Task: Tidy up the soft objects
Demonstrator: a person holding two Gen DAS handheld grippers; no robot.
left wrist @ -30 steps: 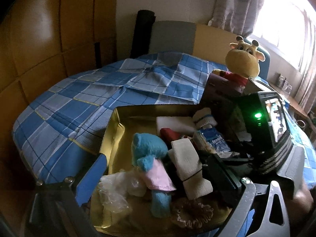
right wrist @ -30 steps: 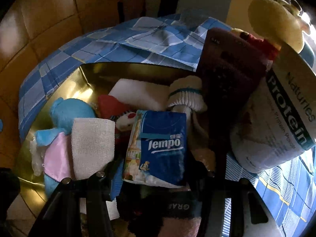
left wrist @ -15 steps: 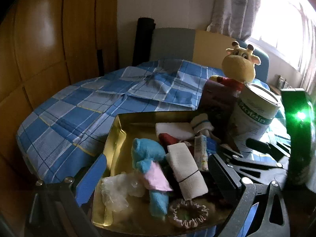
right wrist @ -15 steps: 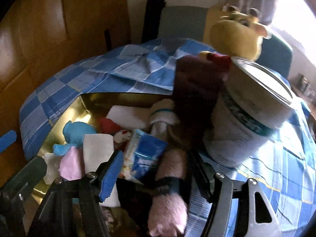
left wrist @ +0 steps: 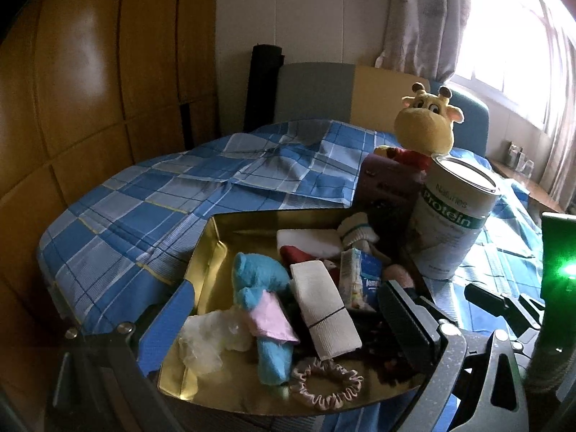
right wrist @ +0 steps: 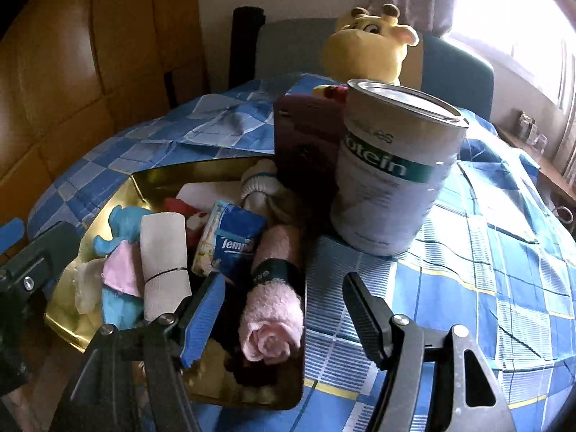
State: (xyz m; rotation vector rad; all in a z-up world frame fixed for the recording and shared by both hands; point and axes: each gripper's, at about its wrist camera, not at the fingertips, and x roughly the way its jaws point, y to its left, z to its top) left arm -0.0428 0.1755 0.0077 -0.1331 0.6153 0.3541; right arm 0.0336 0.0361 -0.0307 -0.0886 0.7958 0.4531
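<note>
A gold tray (left wrist: 208,252) (right wrist: 144,187) on the plaid bed holds a blue plush (left wrist: 259,280), a white bandage roll (left wrist: 320,309), a tissue pack (right wrist: 230,241), a scrunchie (left wrist: 327,383) and a rolled pink towel (right wrist: 273,309). My left gripper (left wrist: 288,324) hangs open over the tray's near end, gripping nothing. My right gripper (right wrist: 284,316) is open near the tray's right corner. The pink towel lies in the tray, showing between its fingers, and the pads do not press on it.
A white protein can (left wrist: 453,219) (right wrist: 392,176) and a maroon box (right wrist: 306,144) stand just right of the tray, with a yellow giraffe plush (left wrist: 426,129) behind them. Wooden panels line the left; a window is at the right.
My right gripper has opened wider and drawn back and up from the tissue pack and pink towel, which stay in the tray. The left gripper has pulled back slightly.
</note>
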